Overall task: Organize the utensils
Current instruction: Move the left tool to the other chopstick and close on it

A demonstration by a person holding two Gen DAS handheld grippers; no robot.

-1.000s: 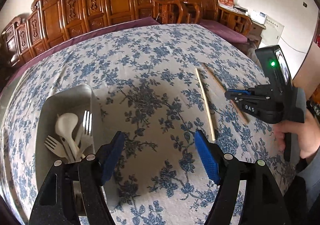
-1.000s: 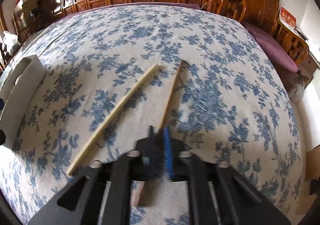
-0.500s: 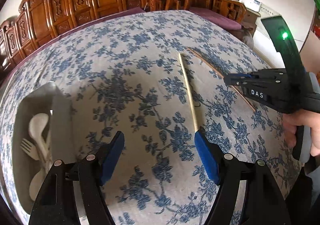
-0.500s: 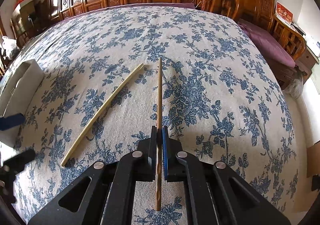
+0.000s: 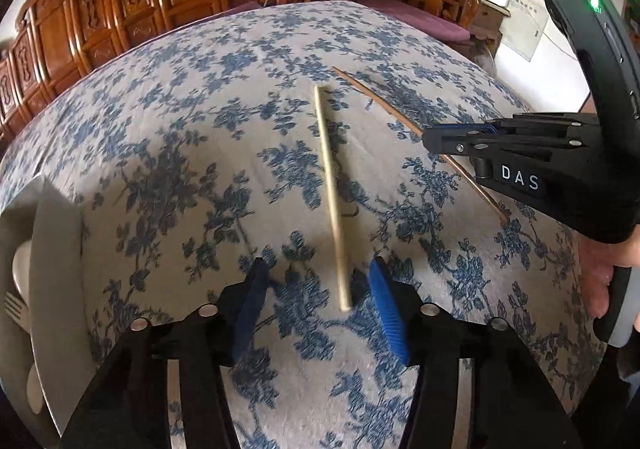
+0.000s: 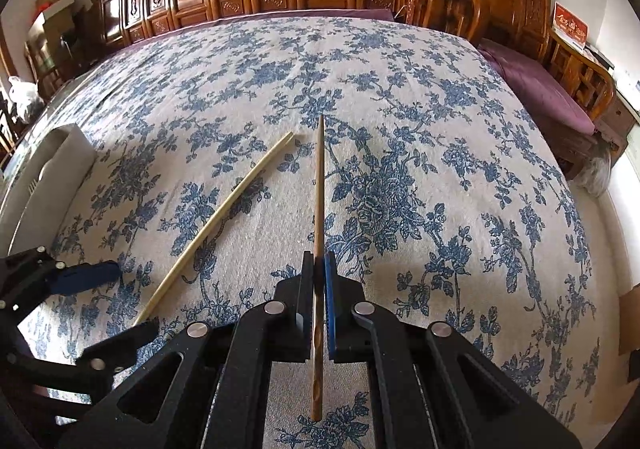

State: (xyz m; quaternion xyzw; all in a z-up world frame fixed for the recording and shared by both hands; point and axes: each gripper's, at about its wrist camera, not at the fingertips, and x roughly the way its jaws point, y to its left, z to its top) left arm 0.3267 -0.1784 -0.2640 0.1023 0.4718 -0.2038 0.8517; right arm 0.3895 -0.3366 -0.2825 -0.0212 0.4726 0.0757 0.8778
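Forks and spoons already sat in the tray [image 5: 56, 289] at the tabletop's left edge; right gripper [image 6: 319, 313] pinched the dark chopstick [image 6: 319, 185], left gripper [image 5: 316, 301] was closing around the pale chopstick [image 5: 331, 193], pads not yet touching

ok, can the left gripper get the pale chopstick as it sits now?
Probably yes. The pale chopstick lies flat on the tablecloth, its near end already between the closing left gripper pads, nothing covering it. The right gripper, shut on the dark chopstick, sits off to the side.

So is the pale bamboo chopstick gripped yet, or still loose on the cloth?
Loose. The pale bamboo chopstick lies flat between the left gripper's closing jaws, neither pad touching it.
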